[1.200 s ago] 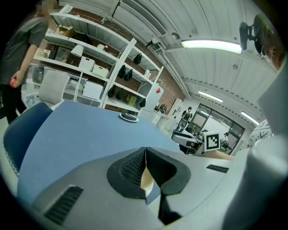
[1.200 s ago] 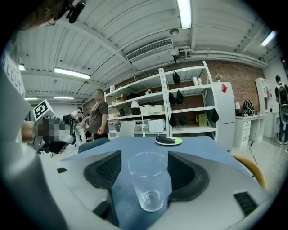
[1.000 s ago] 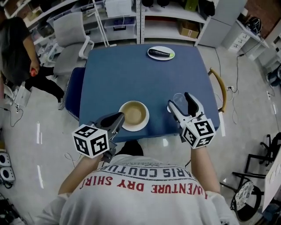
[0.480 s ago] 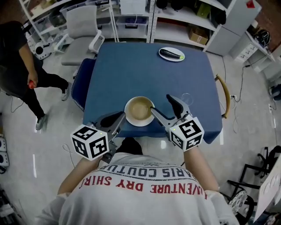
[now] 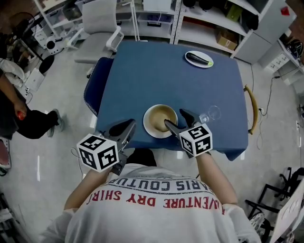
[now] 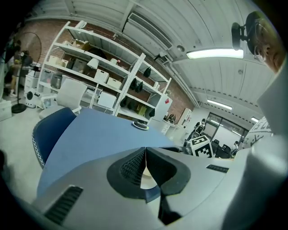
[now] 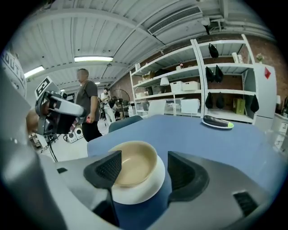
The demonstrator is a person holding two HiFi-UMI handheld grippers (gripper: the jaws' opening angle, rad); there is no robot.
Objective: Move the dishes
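Note:
A cream bowl with a white outer wall (image 5: 159, 120) (image 7: 133, 169) sits near the front edge of the blue table (image 5: 156, 71). My right gripper (image 5: 175, 119) (image 7: 144, 170) is open at the bowl's right side, one finger over the rim and the other outside it. My left gripper (image 5: 128, 126) (image 6: 145, 167) is shut and empty, just left of the bowl at the table's edge; a sliver of the bowl (image 6: 147, 180) shows under its pads. An empty clear glass (image 5: 209, 114) stands right of the right gripper. A white plate with an eggplant (image 5: 199, 59) (image 7: 217, 121) (image 6: 141, 126) lies at the far right corner.
A blue chair (image 5: 93, 90) is pushed against the table's left side and a wooden chair back (image 5: 251, 108) stands at its right. A person (image 5: 16, 116) stands on the floor at far left. Shelves (image 5: 199, 14) and an office chair (image 5: 100, 21) line the back.
My right gripper has moved left, away from the glass and onto the bowl's right rim, still open. The left gripper has stayed shut in place.

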